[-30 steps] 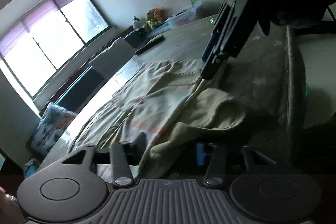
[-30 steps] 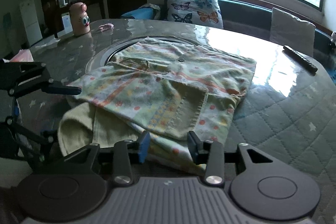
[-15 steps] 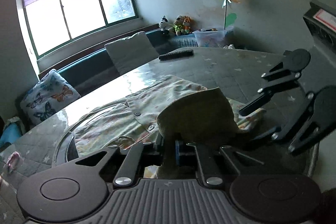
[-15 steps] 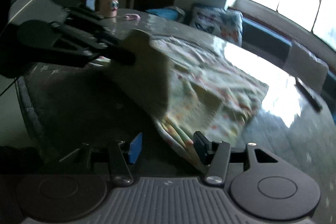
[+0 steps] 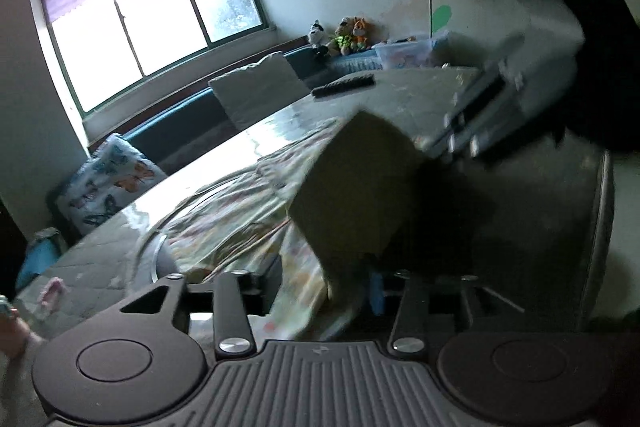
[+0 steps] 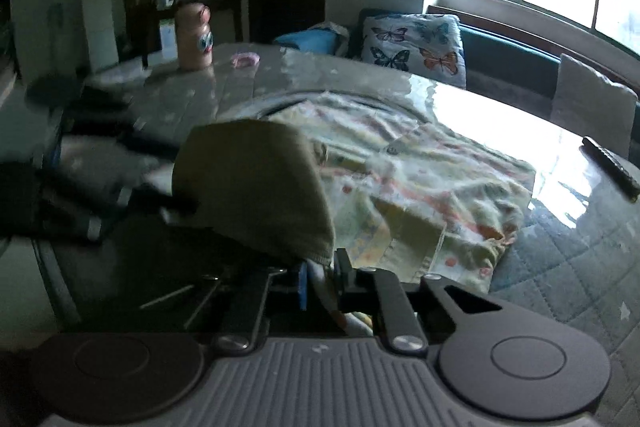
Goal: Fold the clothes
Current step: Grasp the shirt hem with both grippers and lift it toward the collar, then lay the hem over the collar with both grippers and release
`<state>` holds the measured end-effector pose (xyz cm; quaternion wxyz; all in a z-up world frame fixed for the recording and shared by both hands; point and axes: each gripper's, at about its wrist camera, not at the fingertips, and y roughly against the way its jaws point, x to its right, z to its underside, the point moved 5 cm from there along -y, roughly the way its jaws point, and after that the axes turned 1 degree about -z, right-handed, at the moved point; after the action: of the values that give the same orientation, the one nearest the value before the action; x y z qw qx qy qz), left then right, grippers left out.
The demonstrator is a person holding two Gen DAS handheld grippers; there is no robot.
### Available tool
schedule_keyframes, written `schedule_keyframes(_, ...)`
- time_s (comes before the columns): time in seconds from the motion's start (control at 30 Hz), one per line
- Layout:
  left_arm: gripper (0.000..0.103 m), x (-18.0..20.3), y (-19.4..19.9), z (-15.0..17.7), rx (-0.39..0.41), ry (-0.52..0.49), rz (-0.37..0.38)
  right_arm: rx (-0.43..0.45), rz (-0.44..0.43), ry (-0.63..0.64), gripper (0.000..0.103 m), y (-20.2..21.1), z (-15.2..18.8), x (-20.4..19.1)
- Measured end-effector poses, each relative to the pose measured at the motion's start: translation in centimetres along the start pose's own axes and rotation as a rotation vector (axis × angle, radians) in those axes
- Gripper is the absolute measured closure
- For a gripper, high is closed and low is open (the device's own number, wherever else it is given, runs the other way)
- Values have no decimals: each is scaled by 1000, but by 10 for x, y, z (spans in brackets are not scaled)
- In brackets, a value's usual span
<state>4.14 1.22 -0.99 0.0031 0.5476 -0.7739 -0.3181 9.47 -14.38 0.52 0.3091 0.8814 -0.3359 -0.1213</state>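
A patterned child's shirt (image 6: 420, 187) lies on the table, seen also in the left wrist view (image 5: 240, 219). Its near hem with plain olive-beige underside (image 6: 260, 187) is lifted up and folded toward the far side. My right gripper (image 6: 322, 281) is shut on that hem at its right end. My left gripper (image 5: 344, 291) is shut on the same hem (image 5: 352, 187) at its left end. Each gripper shows blurred in the other's view, the right one (image 5: 500, 107) and the left one (image 6: 92, 167).
A dark remote (image 6: 610, 169) lies on the quilted table cover (image 6: 580, 267) at the far right. A pink bottle (image 6: 194, 37) and a small pink item (image 6: 246, 59) stand at the far left. Cushions (image 6: 416, 45) line the window bench.
Both grippers have closed on the shirt's near hem and lifted it off the table. The right gripper was open a second ago. The hem now hangs raised between them.
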Motion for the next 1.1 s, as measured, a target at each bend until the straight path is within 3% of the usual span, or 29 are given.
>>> schedule_keyframes(0.17,52,1,-7,20,-46,-68,-78,45,4,-32,95,7,-12,5)
schedule_keyframes(0.33,52,-4,-16,27,-40,-114,-137,78,15,-42,95,10,-21,9)
schedule_keyframes(0.37,56,-6,-18,27,-34,-127,-149,81,18,-44,95,9,-22,10)
schedule_keyframes(0.4,74,-6,-20,27,-30,-138,-160,85,20,-46,95,9,-22,10)
schedule_keyframes(0.47,89,-11,-22,27,-33,-137,-169,93,25,-54,96,10,-22,10)
schedule_keyframes(0.7,94,-14,21,8,34,-88,-146,142,20,-63,98,31,-21,7)
schedule_keyframes(0.97,94,11,98,-9,33,-56,-57,164,-47,-51,98,101,-7,-22)
schedule_keyframes(1.1,94,12,109,-15,17,-27,-25,161,-58,-39,98,124,-6,-32)
